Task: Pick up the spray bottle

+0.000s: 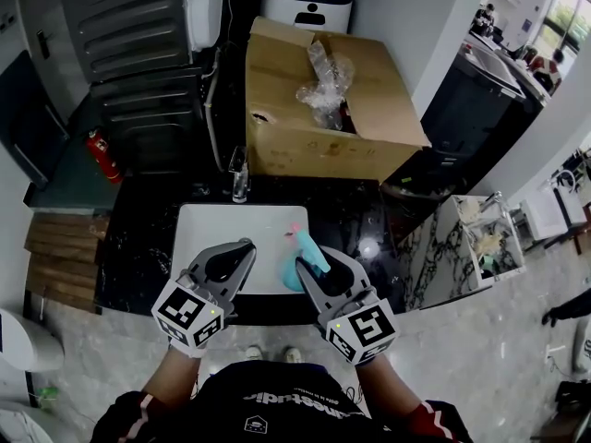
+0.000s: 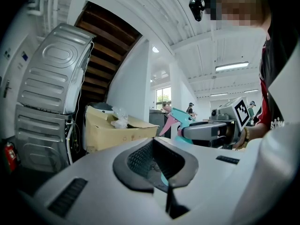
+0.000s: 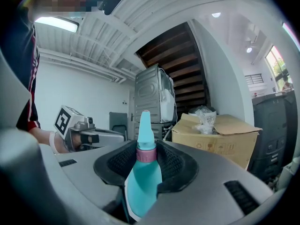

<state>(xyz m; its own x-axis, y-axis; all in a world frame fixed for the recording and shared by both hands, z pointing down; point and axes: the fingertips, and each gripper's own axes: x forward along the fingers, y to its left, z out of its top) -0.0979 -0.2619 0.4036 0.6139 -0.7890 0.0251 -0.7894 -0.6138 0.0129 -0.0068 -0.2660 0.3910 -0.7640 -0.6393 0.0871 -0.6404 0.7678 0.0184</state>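
A teal spray bottle [image 1: 308, 255] with a pink collar and pink trigger stands upright between the jaws of my right gripper [image 1: 310, 264], which is shut on the bottle's body just below the collar [image 3: 145, 154]. It hangs over the right part of the white sink [image 1: 208, 224]. In the right gripper view the bottle [image 3: 142, 179] fills the hollow between the pads. My left gripper [image 1: 242, 251] hovers to the left of it, jaws together with nothing in them. The left gripper view shows the bottle [image 2: 179, 119] and the right gripper [image 2: 211, 130] off to the right.
A black marble counter [image 1: 138, 247] surrounds the sink, with a faucet [image 1: 240, 178] at the back. Behind it stands an open cardboard box [image 1: 314, 146] holding crumpled plastic. Stacked grey washing machines [image 1: 138, 44] and a red fire extinguisher [image 1: 103, 155] are at the left.
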